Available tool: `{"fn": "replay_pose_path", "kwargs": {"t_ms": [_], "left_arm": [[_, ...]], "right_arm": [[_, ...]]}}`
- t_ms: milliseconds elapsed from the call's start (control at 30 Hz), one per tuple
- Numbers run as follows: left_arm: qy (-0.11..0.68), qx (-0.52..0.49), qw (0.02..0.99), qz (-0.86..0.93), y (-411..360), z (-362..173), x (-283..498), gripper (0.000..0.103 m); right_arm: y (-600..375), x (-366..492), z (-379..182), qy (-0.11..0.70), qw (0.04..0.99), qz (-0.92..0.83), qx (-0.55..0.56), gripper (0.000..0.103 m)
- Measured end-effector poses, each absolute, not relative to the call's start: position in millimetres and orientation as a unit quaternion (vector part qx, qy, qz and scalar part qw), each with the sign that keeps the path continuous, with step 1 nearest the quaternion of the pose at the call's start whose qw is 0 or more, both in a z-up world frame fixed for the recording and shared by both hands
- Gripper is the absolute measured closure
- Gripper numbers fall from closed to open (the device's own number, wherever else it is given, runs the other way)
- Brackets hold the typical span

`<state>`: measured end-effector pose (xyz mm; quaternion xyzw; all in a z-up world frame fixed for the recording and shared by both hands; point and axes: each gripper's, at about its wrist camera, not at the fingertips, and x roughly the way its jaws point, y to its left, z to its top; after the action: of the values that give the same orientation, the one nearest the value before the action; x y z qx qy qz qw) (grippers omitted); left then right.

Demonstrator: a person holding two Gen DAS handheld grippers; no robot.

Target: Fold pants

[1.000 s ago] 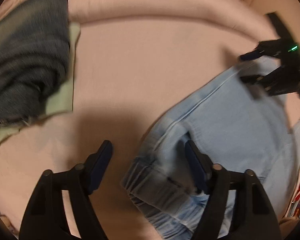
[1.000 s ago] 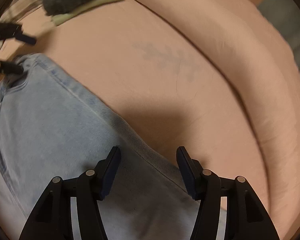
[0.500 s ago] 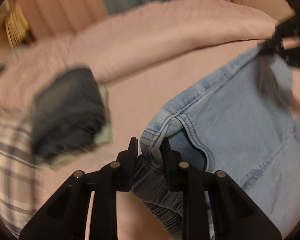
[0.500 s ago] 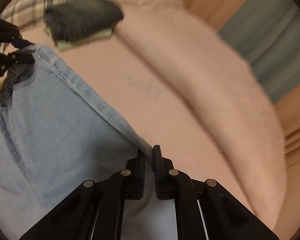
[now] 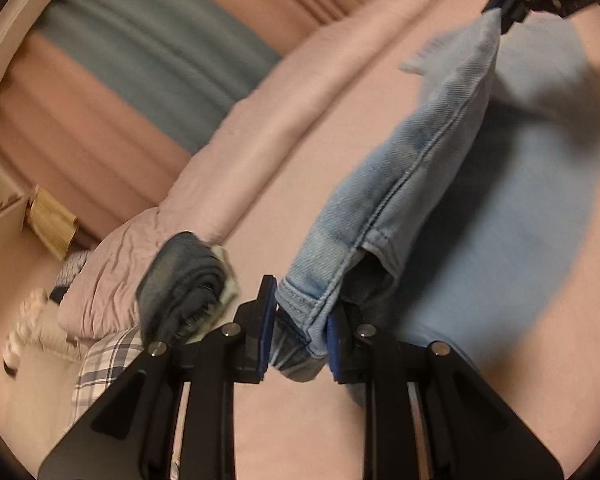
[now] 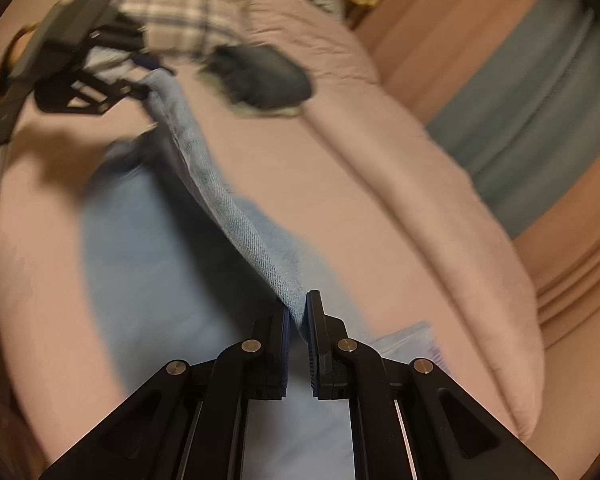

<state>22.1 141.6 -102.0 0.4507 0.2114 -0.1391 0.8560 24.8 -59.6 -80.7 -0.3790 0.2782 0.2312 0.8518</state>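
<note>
Light blue denim pants (image 5: 416, 160) hang stretched between my two grippers above the pink bed. My left gripper (image 5: 300, 312) is shut on the waistband corner (image 5: 300, 292). My right gripper (image 6: 298, 316) is shut on the pants' edge (image 6: 260, 248) near the leg end. The right gripper shows at the top right of the left wrist view (image 5: 512, 4), and the left gripper at the top left of the right wrist view (image 6: 140, 80). The rest of the pants (image 6: 152, 264) sags below the taut edge onto the bed, blurred.
A folded dark garment on a pale green one (image 5: 180, 280) lies on the bed (image 5: 300, 420) by a pink duvet roll (image 5: 260, 128). A plaid cloth (image 5: 104, 360) lies beyond it. Pink and teal curtains (image 5: 148, 48) hang behind.
Both grippers went from open to shut on the pants, then lifted them off the bed. The edge between them is now pulled taut and raised.
</note>
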Motion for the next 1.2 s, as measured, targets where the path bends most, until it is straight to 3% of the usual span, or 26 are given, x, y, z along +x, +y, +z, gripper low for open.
{"fn": "replay_pose_path", "kwargs": {"t_ms": [167,300,467,667,933,1100,1200], "left_arm": [[0.223,0.531,0.805,-0.143,133,-155,-8,0.081],[0.23,0.521,0.809,-0.147,134,-155,1,0.081],[0.238,0.495,0.821,-0.154,145,-144,8,0.081],[0.245,0.5,0.814,-0.164,140,-162,-2,0.081],[0.254,0.475,0.825,-0.17,141,-156,-5,0.081],[0.258,0.481,0.822,-0.164,137,-164,-5,0.08],[0.27,0.475,0.823,-0.155,138,-158,-7,0.07]], "right_arm": [[-54,2,-129,0.326,0.82,0.255,-0.396,0.095],[-50,1,-153,0.349,0.801,0.255,-0.414,0.095],[-53,-9,-137,0.339,0.808,0.258,-0.407,0.095],[-49,-21,-173,0.363,0.788,0.262,-0.423,0.095],[-54,-30,-155,0.357,0.803,0.263,-0.398,0.095],[-54,-29,-173,0.37,0.804,0.262,-0.384,0.095],[-56,-29,-169,0.368,0.81,0.258,-0.376,0.095]]}}
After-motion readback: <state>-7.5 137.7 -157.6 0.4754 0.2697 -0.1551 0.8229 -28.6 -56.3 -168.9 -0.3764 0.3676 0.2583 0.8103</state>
